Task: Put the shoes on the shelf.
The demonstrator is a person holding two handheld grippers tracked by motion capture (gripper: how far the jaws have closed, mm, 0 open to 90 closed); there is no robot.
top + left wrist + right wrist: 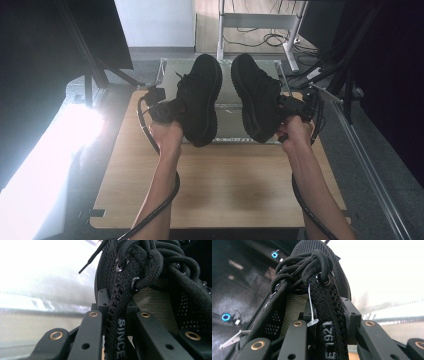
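Observation:
I hold two black knit lace-up shoes in the air above the wooden table point(225, 185), soles facing each other, toes pointing away. In the high view my left gripper point(167, 111) grips the left shoe point(200, 97) at its collar, and my right gripper point(295, 107) grips the right shoe point(255, 95) the same way. In the left gripper view my left gripper point(117, 322) is shut on the shoe's collar edge point(120, 335), printed "SINCE". In the right gripper view my right gripper point(328, 327) is shut on the collar strip point(328, 337), printed "1921"; a thin plastic tag pin point(311, 310) hangs beside it.
A clear plastic tray point(165, 67) lies at the table's far edge, under and behind the shoes. A bright lamp panel point(55, 150) glares at the left. Black frame bars point(95, 75) stand at both sides. A white desk frame with cables point(260, 22) is beyond.

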